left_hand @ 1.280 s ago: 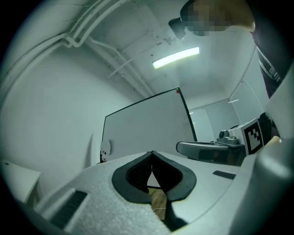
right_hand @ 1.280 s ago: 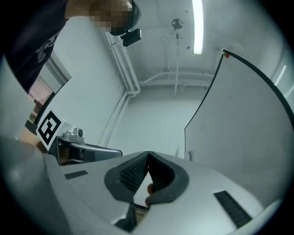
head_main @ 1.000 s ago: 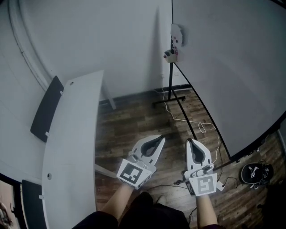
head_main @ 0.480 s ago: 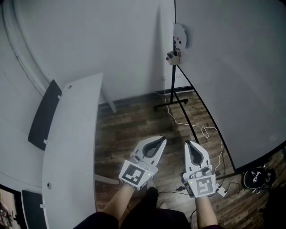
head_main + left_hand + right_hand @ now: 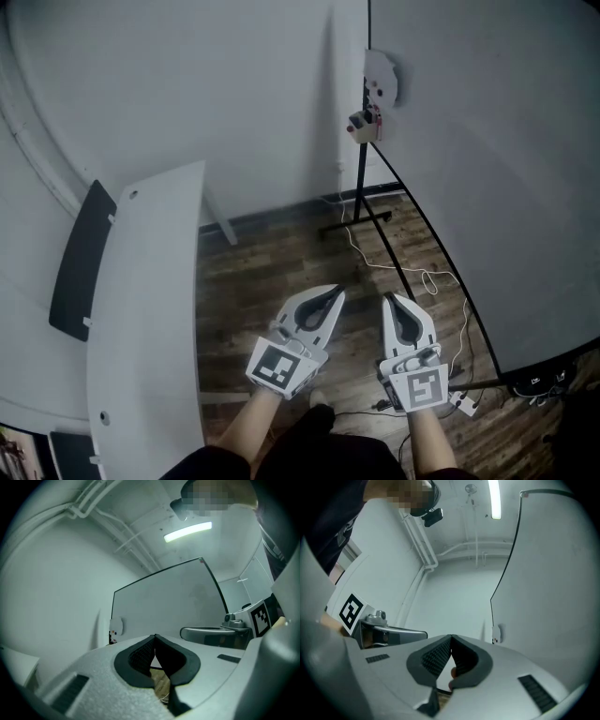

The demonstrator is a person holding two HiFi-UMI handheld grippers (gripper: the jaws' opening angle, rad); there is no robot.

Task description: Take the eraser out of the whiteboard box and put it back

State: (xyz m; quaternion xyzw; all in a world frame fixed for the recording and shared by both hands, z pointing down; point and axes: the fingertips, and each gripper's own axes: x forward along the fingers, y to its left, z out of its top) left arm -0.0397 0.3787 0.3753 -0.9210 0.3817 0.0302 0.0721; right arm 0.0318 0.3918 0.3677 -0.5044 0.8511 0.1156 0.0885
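Note:
The whiteboard box [image 5: 381,79] is a small white holder on the left edge of the large whiteboard [image 5: 487,169], far ahead of both grippers. A small grey and red item [image 5: 361,122] sits just under it; I cannot make out the eraser itself. My left gripper [image 5: 336,292] and right gripper [image 5: 387,298] are held side by side over the wooden floor, both shut with nothing in them. The box also shows small in the left gripper view [image 5: 116,627] and in the right gripper view [image 5: 496,633], beyond the closed left gripper [image 5: 155,637] and right gripper [image 5: 451,638].
A long white table [image 5: 150,300] runs along the left, with black chairs [image 5: 77,261] beside it. The whiteboard's black stand foot [image 5: 356,218] and loose white cables [image 5: 422,277] lie on the floor ahead. A plain white wall closes the back.
Both grippers have moved forward together towards the whiteboard, still shut. The table has slid nearer on the left and the black bag at the lower right has left the view.

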